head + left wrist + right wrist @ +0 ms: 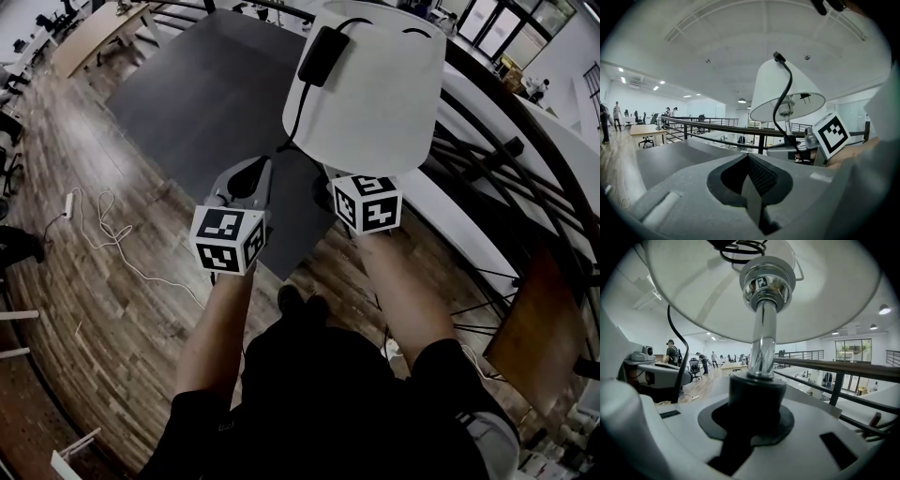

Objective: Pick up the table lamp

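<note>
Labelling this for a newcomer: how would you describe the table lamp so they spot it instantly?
Look over the dark grey tabletop beside the railing: the table lamp is held up in the right gripper. It alone has a wide white shade, with a black plug lying on top.

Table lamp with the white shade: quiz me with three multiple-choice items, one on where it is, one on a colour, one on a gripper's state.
1. Where is the white-shaded table lamp?
A standing on the dark grey table
B held up by the right gripper
C lying on the wooden floor

2. What colour is the thin cord draped over the lamp's shade?
A black
B white
C red

3. What is the left gripper doing?
A clamping the lamp's stem
B pinching the cord
C holding nothing

Key:
1 B: the right gripper's jaws clamp the lamp below its shade.
2 A: the cord shows black against the shade.
3 C: the left gripper's jaws meet with nothing between them.
</note>
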`<move>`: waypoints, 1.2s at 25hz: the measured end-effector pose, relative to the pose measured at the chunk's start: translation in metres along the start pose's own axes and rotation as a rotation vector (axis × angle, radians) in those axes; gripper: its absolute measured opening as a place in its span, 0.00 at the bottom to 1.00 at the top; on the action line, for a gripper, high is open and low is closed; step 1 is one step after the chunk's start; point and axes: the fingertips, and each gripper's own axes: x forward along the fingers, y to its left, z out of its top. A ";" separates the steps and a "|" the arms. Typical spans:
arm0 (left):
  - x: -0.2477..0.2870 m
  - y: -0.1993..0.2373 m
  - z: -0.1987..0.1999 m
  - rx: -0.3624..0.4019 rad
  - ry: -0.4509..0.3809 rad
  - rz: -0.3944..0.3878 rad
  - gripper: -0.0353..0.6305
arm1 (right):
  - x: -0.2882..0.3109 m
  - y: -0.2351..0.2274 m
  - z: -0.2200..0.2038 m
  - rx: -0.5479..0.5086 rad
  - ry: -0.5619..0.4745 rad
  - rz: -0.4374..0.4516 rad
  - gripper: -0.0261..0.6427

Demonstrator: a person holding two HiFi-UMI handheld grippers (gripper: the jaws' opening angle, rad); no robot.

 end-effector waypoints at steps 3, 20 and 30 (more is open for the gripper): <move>-0.015 -0.007 0.005 -0.009 0.005 0.017 0.06 | -0.017 0.008 0.007 0.013 -0.012 0.017 0.16; -0.078 -0.001 0.026 0.051 0.011 -0.036 0.06 | -0.055 0.069 0.049 0.022 -0.070 0.014 0.16; -0.089 0.002 0.029 0.052 -0.010 -0.056 0.06 | -0.057 0.104 0.054 -0.001 -0.070 0.045 0.16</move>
